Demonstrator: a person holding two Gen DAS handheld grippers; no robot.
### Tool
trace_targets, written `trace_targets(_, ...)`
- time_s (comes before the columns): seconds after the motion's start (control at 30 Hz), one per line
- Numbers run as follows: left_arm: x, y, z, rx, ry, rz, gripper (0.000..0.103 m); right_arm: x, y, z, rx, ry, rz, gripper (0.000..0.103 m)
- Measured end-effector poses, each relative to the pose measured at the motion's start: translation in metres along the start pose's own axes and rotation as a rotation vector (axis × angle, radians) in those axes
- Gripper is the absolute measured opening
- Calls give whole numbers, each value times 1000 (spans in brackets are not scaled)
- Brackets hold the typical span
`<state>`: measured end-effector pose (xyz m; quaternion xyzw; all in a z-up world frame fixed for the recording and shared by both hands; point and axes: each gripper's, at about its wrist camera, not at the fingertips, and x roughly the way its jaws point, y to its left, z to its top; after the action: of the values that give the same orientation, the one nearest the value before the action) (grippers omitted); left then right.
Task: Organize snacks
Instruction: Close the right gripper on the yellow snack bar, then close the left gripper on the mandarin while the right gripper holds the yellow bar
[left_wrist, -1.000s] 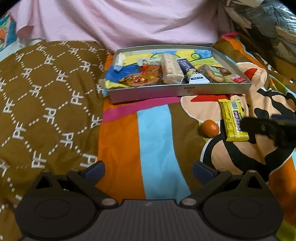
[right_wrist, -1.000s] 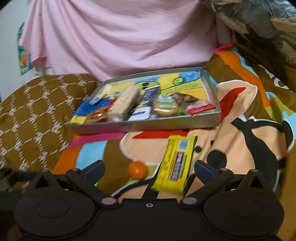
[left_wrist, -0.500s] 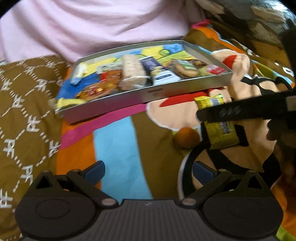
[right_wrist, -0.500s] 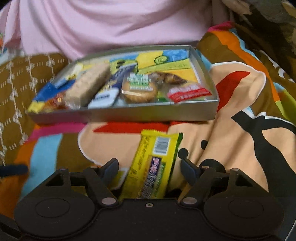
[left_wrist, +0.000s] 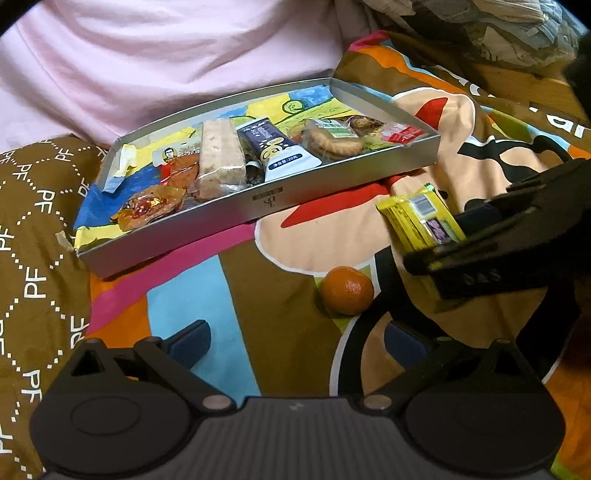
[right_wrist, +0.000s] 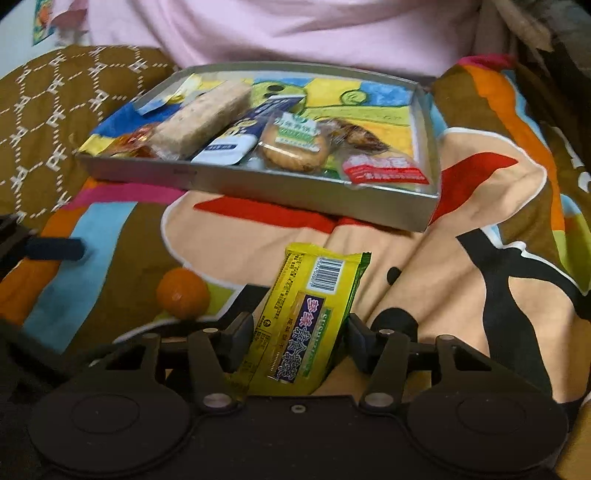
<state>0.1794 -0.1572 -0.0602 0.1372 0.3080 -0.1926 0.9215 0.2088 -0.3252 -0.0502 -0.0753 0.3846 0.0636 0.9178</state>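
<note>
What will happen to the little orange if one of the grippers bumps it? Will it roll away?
The orange looks round, so a bump would probably set it rolling. But it sits on a soft, wrinkly blanket, so it likely would not roll far. Its skin looks smooth and a bit shiny, so it might slip if the fingers pinch it off-centre.

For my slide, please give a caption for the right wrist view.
Right claw closing around the yellow packet, with the tray beyond.

Right gripper (right_wrist: 299, 343) fingers (right_wrist: 236, 339) now closed around yellow snack packet (right_wrist: 306, 317).
</note>
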Motion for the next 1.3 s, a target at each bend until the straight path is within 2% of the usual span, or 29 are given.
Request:
trace_targets(0.23, 8, -7, 11, -17, -4, -8, 96, -12, -9, 1, 17, 28, 66, 54)
trace_targets(0.37, 14, -14, 14, -3, 7, -15, 87, -15, -10, 1, 4, 33, 87, 54)
trace_targets(0.8, 25, -7, 16, -54, 37, -33, 69, -14, -12, 1, 5, 39, 103, 53)
trace_targets(0.97, 31, -7, 21, -55, 59, -81, 43, -12, -8, -1, -11, 45, 97, 53)
trace_targets(1.3, 38, -1, 25, -99, 75, -108, 40, -5, 5, -5, -65, 44, 67, 54)
